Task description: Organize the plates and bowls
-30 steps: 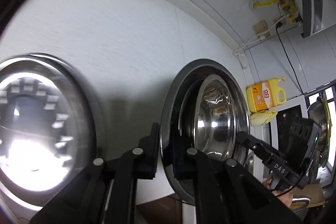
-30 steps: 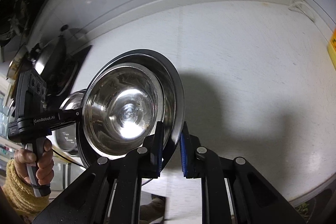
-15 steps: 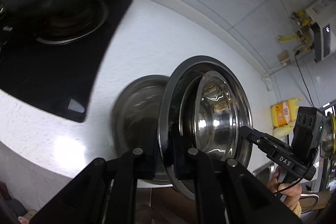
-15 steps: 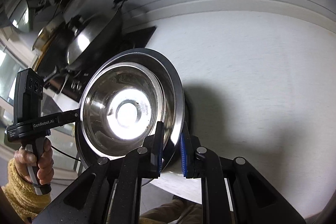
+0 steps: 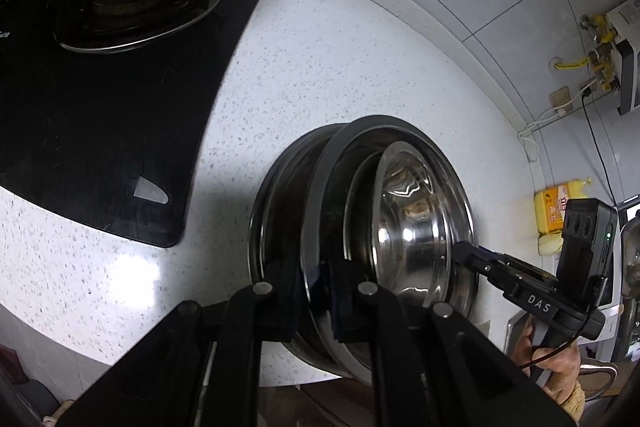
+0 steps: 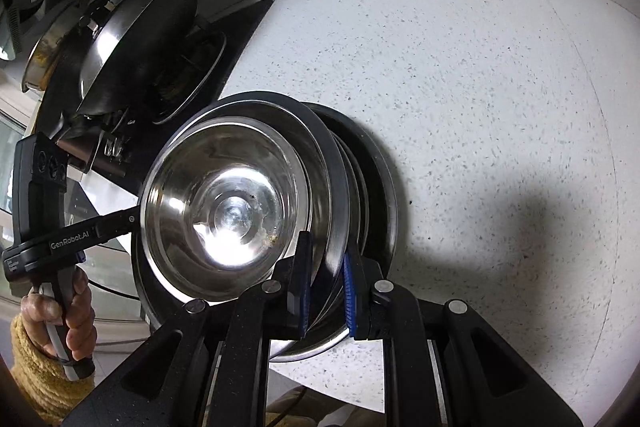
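Both grippers hold one steel plate (image 5: pixel 400 131) by opposite rims, with a steel bowl (image 5: pixel 416 227) nested in it. My left gripper (image 5: pixel 314 303) is shut on the plate's near rim. My right gripper (image 6: pixel 326 295) is shut on the plate (image 6: pixel 332 187) with the bowl (image 6: pixel 224 207) inside. The held stack sits just over another steel plate (image 5: pixel 280 187) lying on the white speckled counter (image 5: pixel 320 47); that plate also shows in the right wrist view (image 6: pixel 380 167). I cannot tell if they touch.
A black gas hob (image 5: pixel 100 87) with a burner lies left of the plates. A wok with a steel lid (image 6: pixel 132 39) stands on it. A yellow detergent bottle (image 5: pixel 558 209) stands at the counter's far right by the wall.
Both grippers have carried the plate and bowl leftward and down along the counter, from open counter to just over the second plate beside the hob.
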A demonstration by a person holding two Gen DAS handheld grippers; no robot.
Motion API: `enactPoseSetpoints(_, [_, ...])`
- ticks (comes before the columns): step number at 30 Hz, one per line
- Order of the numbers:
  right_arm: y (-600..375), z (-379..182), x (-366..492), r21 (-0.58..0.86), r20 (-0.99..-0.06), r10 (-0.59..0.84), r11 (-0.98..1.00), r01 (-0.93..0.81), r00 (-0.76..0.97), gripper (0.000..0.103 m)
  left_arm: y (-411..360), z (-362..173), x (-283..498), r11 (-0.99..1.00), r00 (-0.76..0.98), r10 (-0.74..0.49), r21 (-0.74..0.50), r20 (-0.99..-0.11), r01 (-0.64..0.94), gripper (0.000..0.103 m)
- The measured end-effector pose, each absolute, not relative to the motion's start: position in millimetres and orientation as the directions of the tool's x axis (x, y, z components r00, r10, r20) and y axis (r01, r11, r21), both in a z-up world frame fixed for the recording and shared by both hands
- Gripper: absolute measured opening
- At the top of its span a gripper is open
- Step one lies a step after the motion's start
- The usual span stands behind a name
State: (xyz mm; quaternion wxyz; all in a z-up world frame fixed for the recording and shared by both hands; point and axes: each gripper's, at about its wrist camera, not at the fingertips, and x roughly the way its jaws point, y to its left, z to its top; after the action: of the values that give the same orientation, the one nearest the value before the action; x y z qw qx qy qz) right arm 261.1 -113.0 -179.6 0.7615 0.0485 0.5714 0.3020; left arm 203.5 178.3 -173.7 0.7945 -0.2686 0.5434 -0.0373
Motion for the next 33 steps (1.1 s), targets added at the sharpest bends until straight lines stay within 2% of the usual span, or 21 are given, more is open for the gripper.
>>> enactPoseSetpoints(9, [-104,-177,260,0.414,-0.841,0.512,0.817,-0.402,0.174,0.013,177,-172,206,0.850,0.415,-0.353,-0.473,-0.838,-0.232,0.009])
enactPoseSetpoints(19, [-104,-166,249,0.363,-0.840,0.486,0.834,-0.415,0.242,0.015,169,-145,193,0.913,0.489,-0.227,-0.359,-0.842,-0.194,0.012])
enactPoseSetpoints(27, [-107,-129,222,0.247,-0.809,0.428,0.870,-0.427,0.404,0.017,155,-106,162,0.958,0.580,-0.136,-0.257,-0.803,-0.130,0.012])
enactPoseSetpoints(31, [-107,-106,194,0.158,-0.778,0.373,0.895,-0.417,0.506,0.052,144,-85,140,0.975,0.629,-0.108,-0.204,-0.770,-0.083,0.012])
enactPoseSetpoints(33, [-108,-96,179,0.125,-0.758,0.353,0.903,-0.410,0.548,0.061,136,-76,130,0.986,0.642,-0.079,-0.153,-0.763,-0.060,0.012])
